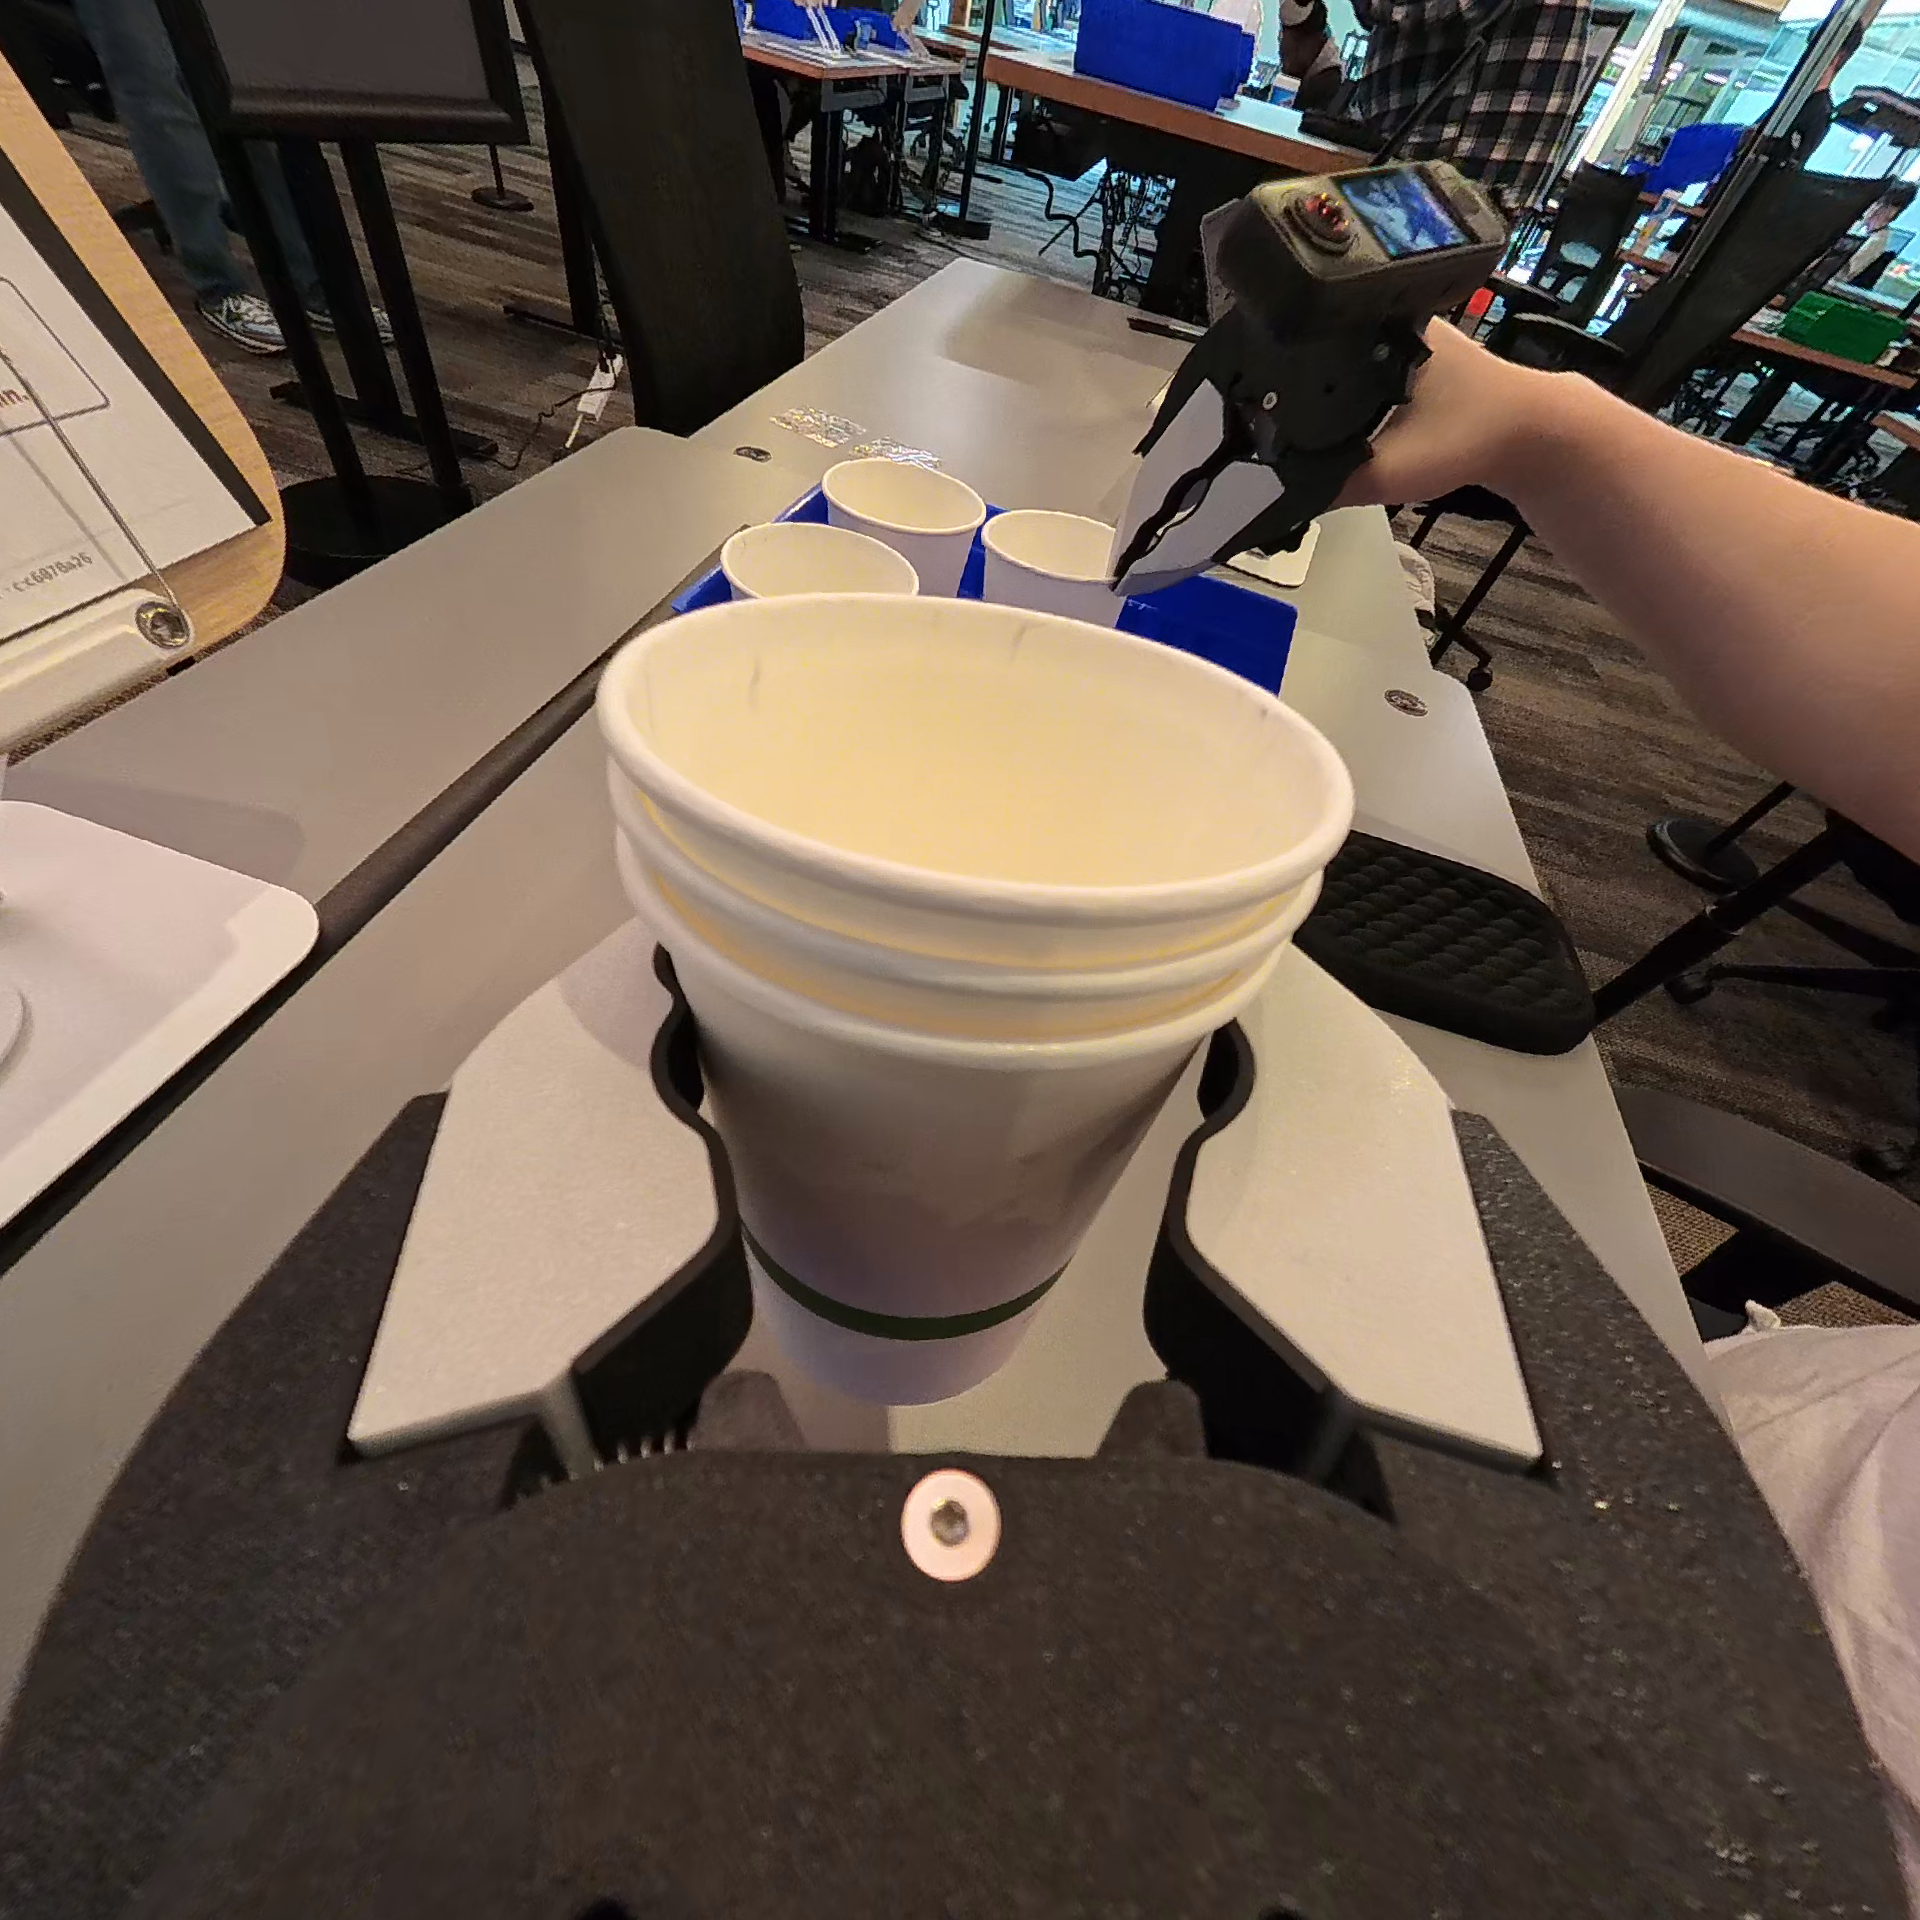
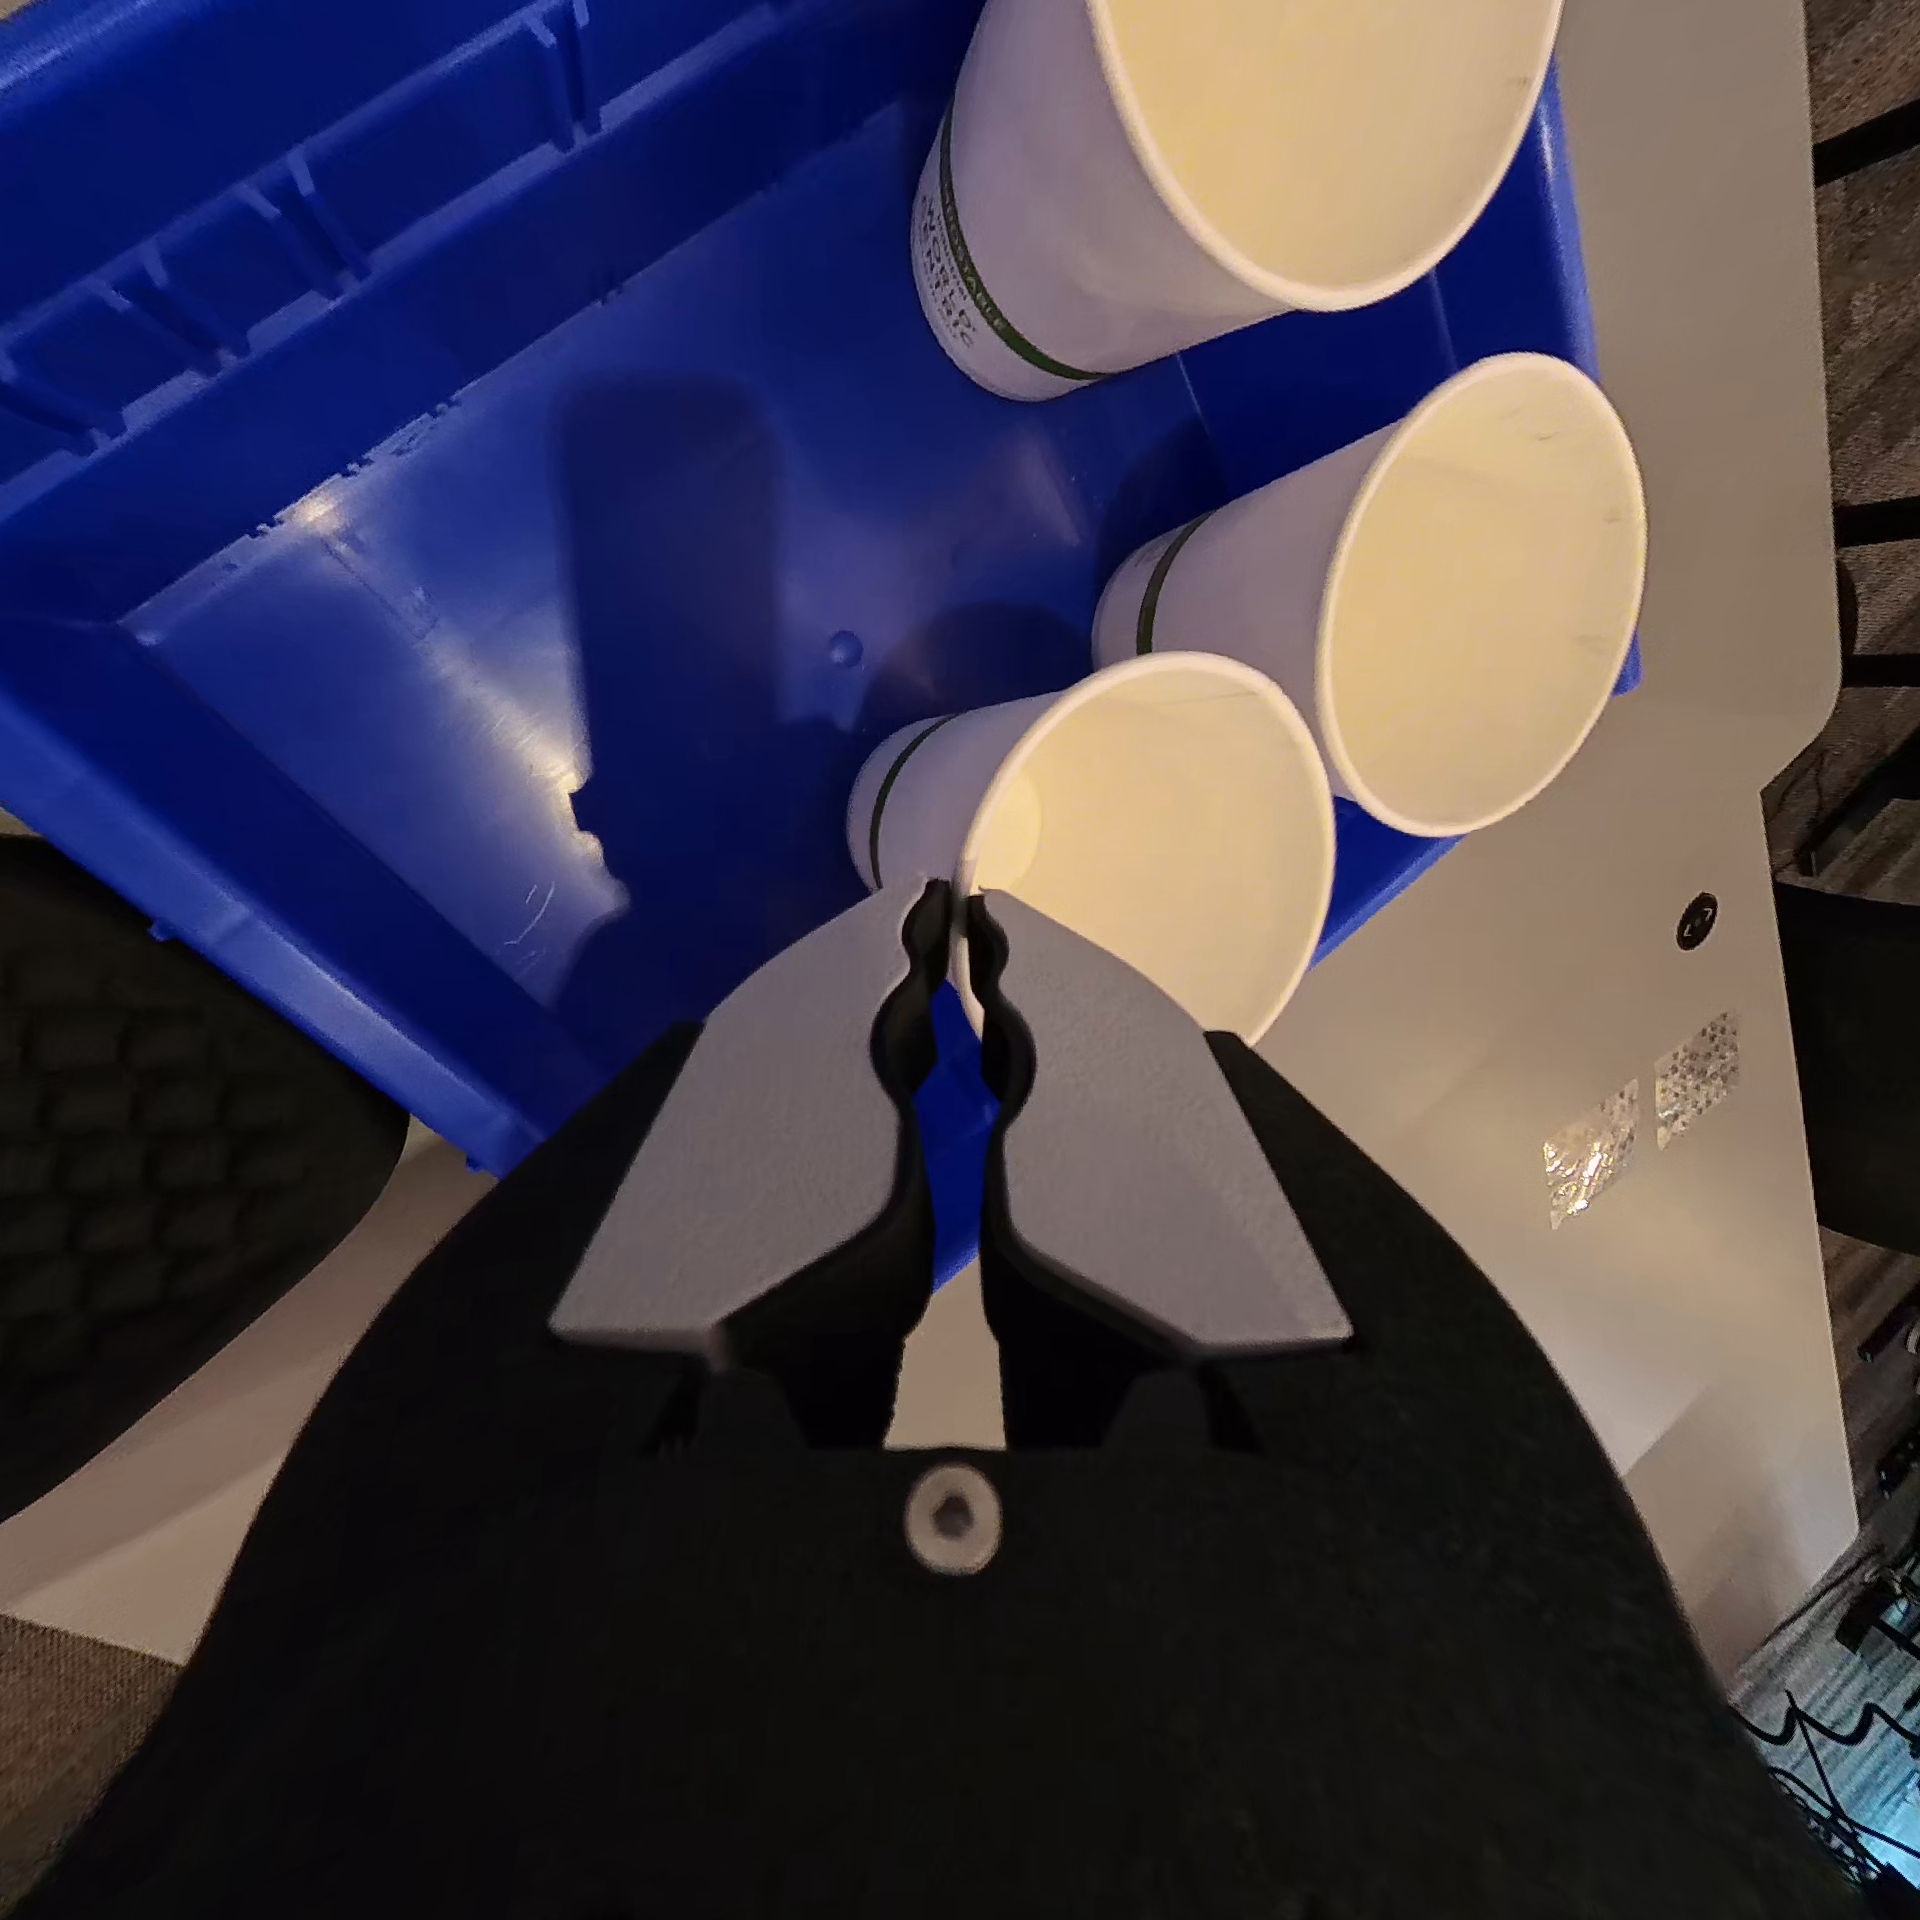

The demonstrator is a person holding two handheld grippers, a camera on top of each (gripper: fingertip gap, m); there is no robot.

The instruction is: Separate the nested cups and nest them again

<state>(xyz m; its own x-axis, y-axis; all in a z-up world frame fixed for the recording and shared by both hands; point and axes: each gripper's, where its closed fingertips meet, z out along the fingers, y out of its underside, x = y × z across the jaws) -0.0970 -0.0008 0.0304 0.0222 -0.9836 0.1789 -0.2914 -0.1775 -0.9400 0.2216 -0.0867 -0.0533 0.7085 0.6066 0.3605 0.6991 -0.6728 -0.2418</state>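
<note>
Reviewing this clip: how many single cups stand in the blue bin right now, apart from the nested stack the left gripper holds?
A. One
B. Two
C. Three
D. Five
C. Three single white cups stand in the blue bin: the far cup, the middle cup, and the near cup, whose rim the right gripper pinches. The left gripper holds the nested stack over the table.

top cup [image 2: 1247, 156] cut off by the frame edge; stacked cups' [image 1: 966, 935] inner walls hidden
</note>
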